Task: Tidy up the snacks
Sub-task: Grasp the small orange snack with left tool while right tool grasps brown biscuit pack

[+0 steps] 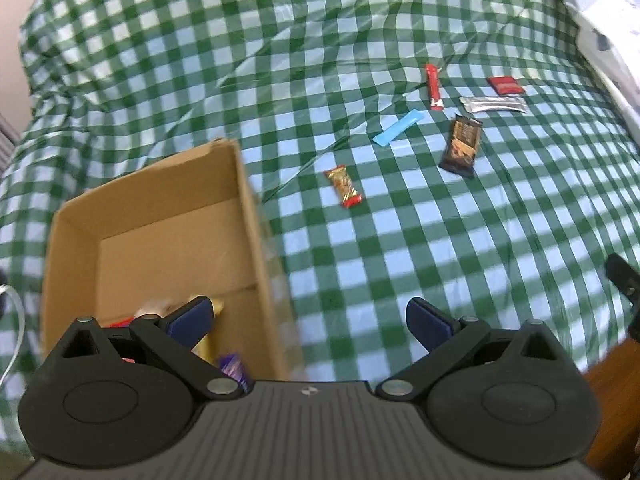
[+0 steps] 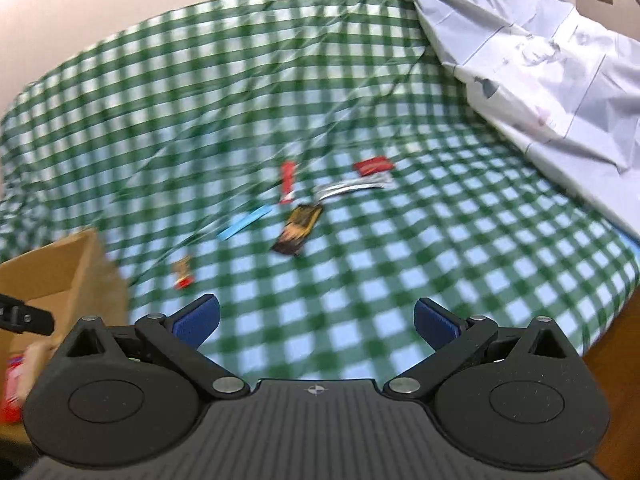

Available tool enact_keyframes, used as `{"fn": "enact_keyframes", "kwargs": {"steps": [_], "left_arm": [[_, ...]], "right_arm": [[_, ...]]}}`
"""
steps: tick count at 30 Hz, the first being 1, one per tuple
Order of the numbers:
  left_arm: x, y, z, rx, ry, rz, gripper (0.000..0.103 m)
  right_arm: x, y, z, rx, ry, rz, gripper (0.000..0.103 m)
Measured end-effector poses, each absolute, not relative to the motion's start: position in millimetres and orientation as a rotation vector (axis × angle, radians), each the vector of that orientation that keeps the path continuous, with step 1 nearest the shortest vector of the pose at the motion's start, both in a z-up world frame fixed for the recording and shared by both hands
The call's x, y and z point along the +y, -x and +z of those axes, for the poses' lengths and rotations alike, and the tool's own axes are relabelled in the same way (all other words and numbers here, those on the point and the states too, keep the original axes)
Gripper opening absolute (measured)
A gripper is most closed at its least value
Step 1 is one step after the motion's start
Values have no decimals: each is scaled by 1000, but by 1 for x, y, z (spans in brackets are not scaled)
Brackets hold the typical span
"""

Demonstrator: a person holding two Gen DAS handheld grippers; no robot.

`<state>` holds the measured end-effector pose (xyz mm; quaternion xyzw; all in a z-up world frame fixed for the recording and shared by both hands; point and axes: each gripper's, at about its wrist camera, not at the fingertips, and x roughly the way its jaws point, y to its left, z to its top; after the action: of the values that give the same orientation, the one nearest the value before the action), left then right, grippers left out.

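Note:
Several snacks lie on the green checked cloth: a gold and red candy point(image 1: 344, 187) point(image 2: 183, 274), a blue stick point(image 1: 398, 127) point(image 2: 245, 222), a dark chocolate packet point(image 1: 461, 146) point(image 2: 298, 229), a red stick point(image 1: 433, 87) point(image 2: 287, 182), a silver wrapper point(image 1: 493, 105) point(image 2: 354, 187) and a red square packet point(image 1: 506, 85) point(image 2: 373, 165). An open cardboard box point(image 1: 248, 216) point(image 2: 86, 276) holds a few snacks, among them a gold bar point(image 1: 208, 340). My left gripper point(image 1: 308, 320) is open and empty beside the box. My right gripper point(image 2: 316, 322) is open and empty above the cloth.
A crumpled white sheet point(image 2: 540, 60) point(image 1: 600, 28) lies at the right. The cloth's edge drops to a wooden surface point(image 2: 616, 360) at lower right. The other gripper's black tip point(image 2: 24, 316) shows at the left edge.

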<state>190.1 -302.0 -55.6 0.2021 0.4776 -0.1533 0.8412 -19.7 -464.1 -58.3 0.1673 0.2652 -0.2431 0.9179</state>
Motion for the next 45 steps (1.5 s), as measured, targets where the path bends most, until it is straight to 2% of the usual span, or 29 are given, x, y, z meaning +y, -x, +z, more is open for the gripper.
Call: {"fn": "enact_keyframes", "kwargs": {"steps": [9,19,22,24,25,27,34,36,37,38,39,40,41,45], "left_arm": [[-375,-296,-133,1045,-357,-298,103],[-397,-385,-216,1040,-303,-219,103],[-390,-406,-240,1124,-276,-192,103],[-376,-410,-242,1141,-147,-185,103],[-376,-409,-242,1138,-157,-191,103],[-377,-406,-243,1125,-188,-203,103],[-376,-404,-243,1141,-189,-208,103],[-374,-400,-239,1144,-177,-187,95],[-374,-397,-235,1130,-175,-196,76],[-376,-391,-228,1110,-184,-214,47],[-377,-388,-224,1105,-190,-240,31],[-376,-387,-222,1119,-182,-261,19],[-374,-387,-221,1141,-167,-266,19],[-370,-373,-209,1135,-188,-274,19]], "right_arm": [[-558,-70,-113,542,-400,-532,102],[-576,-203,-195,637,-328,-478,102],[-583,-233,-209,633,-339,-489,102],[-589,-250,-217,636,-329,-505,103],[-590,-259,-226,661,-313,-506,103],[-579,-262,-238,592,-175,-505,102],[-586,-260,-238,577,-203,-495,103],[-587,-261,-238,573,-205,-494,102],[-587,-261,-237,576,-202,-491,101],[-586,-260,-235,583,-196,-486,86],[-585,-259,-231,578,-193,-465,59],[-578,-252,-229,573,-193,-444,49],[-576,-252,-225,584,-189,-437,42],[-574,-251,-222,628,-172,-422,42]]}}
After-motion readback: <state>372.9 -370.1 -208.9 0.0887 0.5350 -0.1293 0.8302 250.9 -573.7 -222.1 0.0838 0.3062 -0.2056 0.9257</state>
